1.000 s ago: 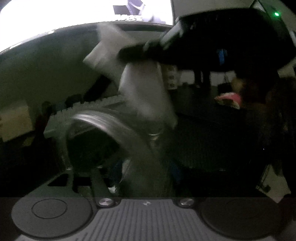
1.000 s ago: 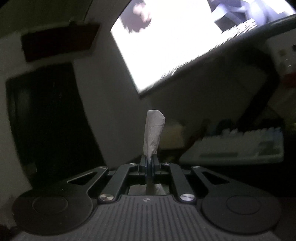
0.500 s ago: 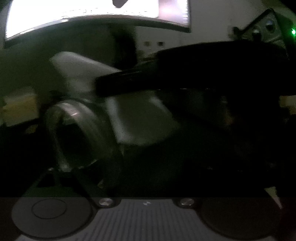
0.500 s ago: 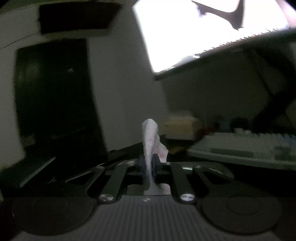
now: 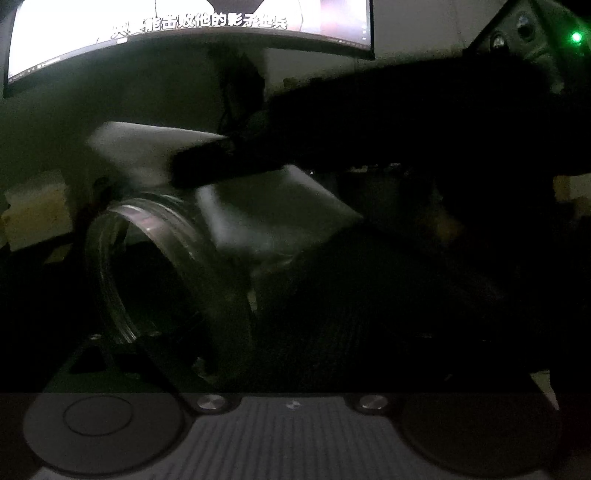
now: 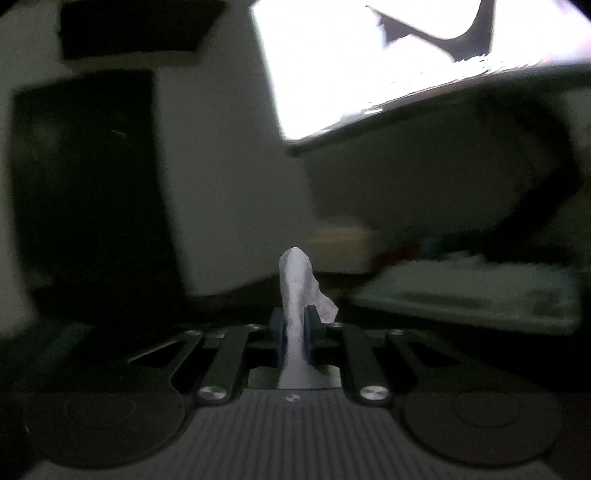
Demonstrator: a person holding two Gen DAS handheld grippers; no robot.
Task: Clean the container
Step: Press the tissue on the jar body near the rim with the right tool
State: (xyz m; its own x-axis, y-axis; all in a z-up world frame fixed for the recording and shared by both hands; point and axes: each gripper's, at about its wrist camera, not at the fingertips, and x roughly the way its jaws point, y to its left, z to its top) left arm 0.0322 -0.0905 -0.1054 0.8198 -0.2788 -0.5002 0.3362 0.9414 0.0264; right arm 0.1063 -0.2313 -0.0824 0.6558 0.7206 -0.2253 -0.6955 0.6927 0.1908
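The monitor (image 5: 184, 29) glows high above and behind both grippers. The glass container (image 5: 155, 266) lies tilted in front of the left gripper (image 5: 177, 332), its open mouth turned to the left; the gripper seems to hold it low on its body, but darkness hides the fingers, so I cannot tell their state. The glass looks stiff, slippery and fragile, so I think a firm hold low on the body is safest. The right gripper (image 6: 293, 332) comes in level from the right and above, its jaws pressed narrow on a soft, light tissue (image 6: 297, 280) hanging just beside the container's rim.
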